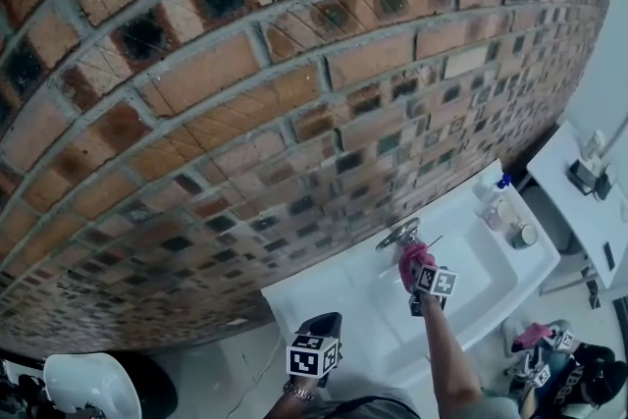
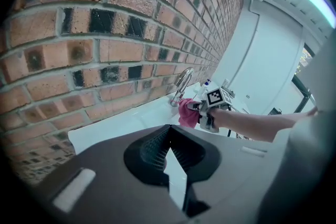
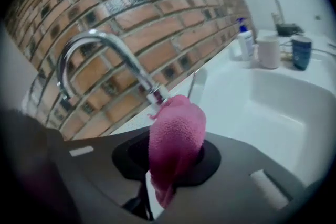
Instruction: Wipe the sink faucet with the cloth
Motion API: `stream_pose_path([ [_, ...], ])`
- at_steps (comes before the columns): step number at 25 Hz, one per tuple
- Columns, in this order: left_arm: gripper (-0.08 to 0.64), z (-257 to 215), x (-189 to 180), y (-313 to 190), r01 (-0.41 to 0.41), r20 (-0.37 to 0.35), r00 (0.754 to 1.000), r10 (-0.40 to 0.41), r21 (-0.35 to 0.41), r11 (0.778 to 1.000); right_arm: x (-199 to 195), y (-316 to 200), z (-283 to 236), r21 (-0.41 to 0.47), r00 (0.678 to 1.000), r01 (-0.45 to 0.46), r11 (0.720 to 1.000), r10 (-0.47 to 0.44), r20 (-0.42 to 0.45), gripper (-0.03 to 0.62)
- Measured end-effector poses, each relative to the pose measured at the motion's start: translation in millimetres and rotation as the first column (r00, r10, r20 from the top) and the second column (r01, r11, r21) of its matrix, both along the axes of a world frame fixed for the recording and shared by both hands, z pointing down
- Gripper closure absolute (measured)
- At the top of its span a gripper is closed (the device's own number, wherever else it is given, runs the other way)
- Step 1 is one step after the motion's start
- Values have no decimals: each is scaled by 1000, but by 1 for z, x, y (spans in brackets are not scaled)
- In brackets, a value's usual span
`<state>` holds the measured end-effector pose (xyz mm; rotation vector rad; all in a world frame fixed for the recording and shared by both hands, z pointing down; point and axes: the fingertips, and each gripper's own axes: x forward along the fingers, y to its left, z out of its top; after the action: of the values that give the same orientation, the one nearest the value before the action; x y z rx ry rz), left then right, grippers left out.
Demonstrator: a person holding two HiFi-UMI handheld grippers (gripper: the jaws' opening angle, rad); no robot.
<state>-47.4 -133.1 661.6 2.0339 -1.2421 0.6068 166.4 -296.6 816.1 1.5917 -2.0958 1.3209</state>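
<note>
A chrome gooseneck faucet (image 3: 100, 42) rises from the back of the white sink (image 3: 283, 113), against the brick wall. My right gripper (image 3: 170, 165) is shut on a pink cloth (image 3: 176, 136), and the cloth's top presses on the lower neck of the faucet. From the head view, the faucet (image 1: 398, 234), the cloth (image 1: 413, 258) and the right gripper (image 1: 422, 272) sit above the sink (image 1: 481, 294). My left gripper (image 1: 316, 348) hangs back at the sink's near left, shut with nothing in it. Its own view shows the faucet (image 2: 184, 81) and the cloth (image 2: 187, 113) ahead.
A soap pump bottle (image 3: 244, 39), a white mug (image 3: 269, 51) and a dark blue cup (image 3: 302, 52) stand on the sink's right rim. A white shelf (image 1: 589, 201) is further right. The brick wall (image 1: 294, 64) runs close behind the faucet.
</note>
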Motion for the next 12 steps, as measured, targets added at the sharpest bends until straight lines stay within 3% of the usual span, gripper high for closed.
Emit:
stream_pose_path([
  [2, 545, 2, -1, 1, 3, -2, 1000, -3, -4, 1000, -20, 14, -12, 8, 990, 141, 990, -141, 13, 520],
  [3, 544, 2, -1, 0, 5, -4, 1000, -5, -4, 1000, -14, 11, -27, 67, 991, 132, 989, -131, -19, 520],
  [5, 545, 2, -3, -2, 11, -5, 1000, -11, -4, 1000, 20, -12, -63, 216, 998, -17, 976, 31, -61, 520],
  [7, 545, 3, -5, -3, 16, -3, 1000, -16, -6, 1000, 54, -42, -84, 306, 979, -166, 938, 193, -59, 520],
  [9, 545, 4, -6, -2, 17, -1, 1000, -17, -10, 1000, 60, -65, -80, 308, 973, -176, 935, 213, -91, 520],
  [12, 545, 5, -5, 1, 11, 2, 1000, -11, -11, 1000, 40, -71, -42, 216, 952, -17, 976, 81, -294, 520],
])
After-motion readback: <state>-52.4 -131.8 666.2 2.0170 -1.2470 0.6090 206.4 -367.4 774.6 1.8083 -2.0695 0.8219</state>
